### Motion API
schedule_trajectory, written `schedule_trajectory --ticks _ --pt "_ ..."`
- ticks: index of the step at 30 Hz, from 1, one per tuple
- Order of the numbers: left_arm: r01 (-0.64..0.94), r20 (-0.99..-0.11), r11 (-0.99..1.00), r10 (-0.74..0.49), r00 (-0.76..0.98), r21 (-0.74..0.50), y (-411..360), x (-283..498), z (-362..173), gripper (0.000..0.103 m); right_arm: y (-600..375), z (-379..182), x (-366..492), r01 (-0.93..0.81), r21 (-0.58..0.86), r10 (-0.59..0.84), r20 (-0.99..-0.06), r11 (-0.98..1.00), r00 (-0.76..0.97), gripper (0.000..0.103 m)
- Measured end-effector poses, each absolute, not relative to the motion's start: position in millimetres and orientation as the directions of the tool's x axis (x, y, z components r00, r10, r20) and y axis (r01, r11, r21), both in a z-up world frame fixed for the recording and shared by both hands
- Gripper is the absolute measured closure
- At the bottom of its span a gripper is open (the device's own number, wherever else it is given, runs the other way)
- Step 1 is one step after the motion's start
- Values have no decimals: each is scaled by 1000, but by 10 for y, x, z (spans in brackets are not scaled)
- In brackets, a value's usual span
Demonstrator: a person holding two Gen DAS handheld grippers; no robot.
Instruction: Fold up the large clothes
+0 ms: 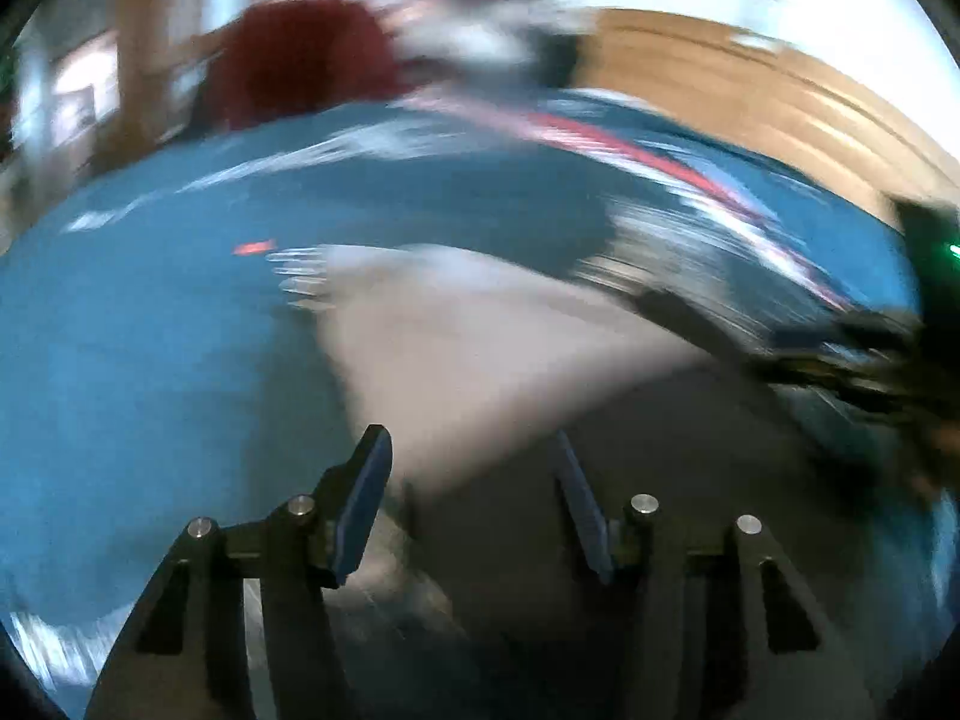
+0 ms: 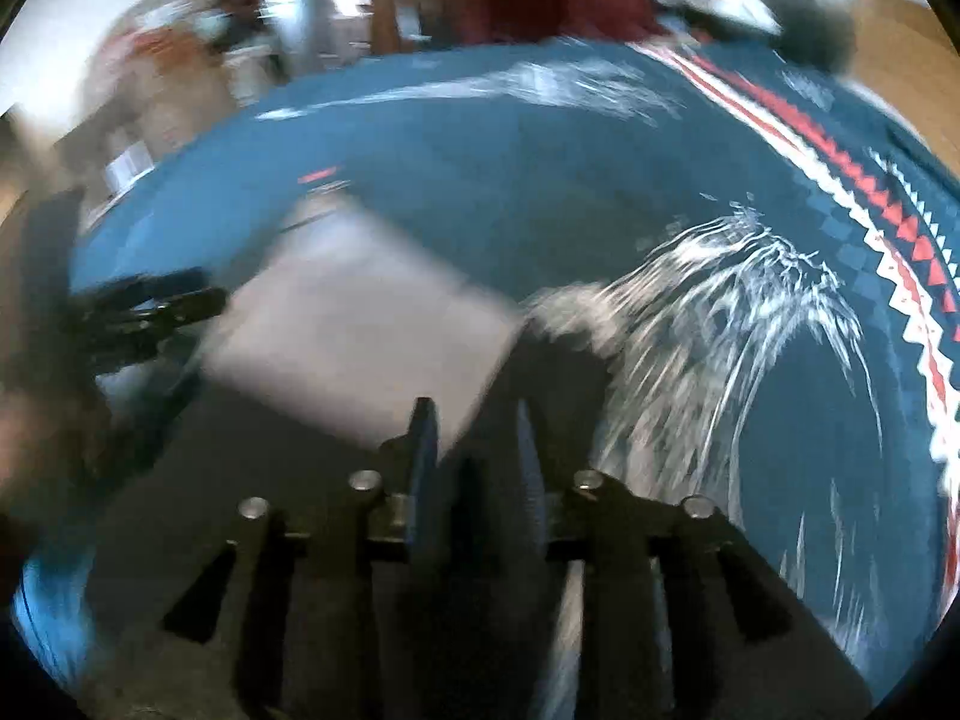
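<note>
Both views are motion-blurred, but the grey garment [image 1: 480,324] lies on the blue patterned blanket [image 1: 150,360], apparently for flat folding, the left gripper [image 1: 471,468] spread wide over it, the right gripper [image 2: 474,438] narrowly parted, grip unclear.

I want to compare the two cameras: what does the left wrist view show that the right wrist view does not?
Only the left wrist view shows the left tool with its fingers wide apart over the grey garment.

Only the right wrist view shows the right tool with a narrow gap, and the sharp red and white zigzag border.

Both show the blue cloth, the grey garment and a dark red heap behind, all blurred.
</note>
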State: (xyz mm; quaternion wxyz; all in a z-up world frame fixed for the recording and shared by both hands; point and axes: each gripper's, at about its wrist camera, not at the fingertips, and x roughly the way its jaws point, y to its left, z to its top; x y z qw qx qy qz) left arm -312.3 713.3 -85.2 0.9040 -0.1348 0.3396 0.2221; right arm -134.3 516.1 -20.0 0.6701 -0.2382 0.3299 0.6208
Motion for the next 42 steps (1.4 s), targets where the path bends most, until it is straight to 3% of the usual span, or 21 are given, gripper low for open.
schedule_trajectory --ticks 2,5,7,8,10,12,14,16,19,23,28,42 --pt "-430 -704 897 243 668 -99 6593 -3320 -955 31 4753 -307 -1676 -993 70 668 -744 94 11 58" --pt "-456 -787 890 288 546 9 6235 -3472 -1289 27 4284 -606 -1965 -995 32 618 -785 97 35 53" --pt "-512 -788 853 242 566 -106 6289 -3745 -1298 18 4053 -686 -1932 -989 64 618 -785 131 31 52" --pt "-552 -784 823 252 567 -134 6335 -3891 -1202 12 3952 -655 -1865 -982 87 612 -790 165 33 52" --pt "-632 -774 771 352 527 -80 6271 -4088 -1050 15 3732 -497 -1799 -966 32 603 -786 258 135 50" --pt "-697 -758 711 402 514 -96 6145 -4294 -922 14 3533 -349 -1808 -958 58 620 -772 282 136 41" --pt "-757 -743 651 474 473 -66 6027 -4368 -928 13 3384 -315 -1917 -951 94 619 -777 293 114 21" --pt "-800 -741 594 499 450 -86 5897 -4370 -1018 13 3347 -415 -2091 -953 80 588 -801 293 113 8" --pt "-841 -778 535 495 387 -78 5795 -4261 -1296 11 3304 -633 -2197 -938 59 550 -822 341 147 8" --pt "-865 -807 501 502 310 -20 5705 -4144 -1478 0 3146 -807 -2173 -911 28 521 -827 411 210 3" --pt "-882 -807 469 536 247 42 5666 -4079 -1528 0 3155 -851 -2122 -900 26 507 -833 435 220 0" --pt "-895 -778 445 574 258 31 5709 -4089 -1597 0 3233 -913 -2054 -885 64 523 -825 461 213 0"
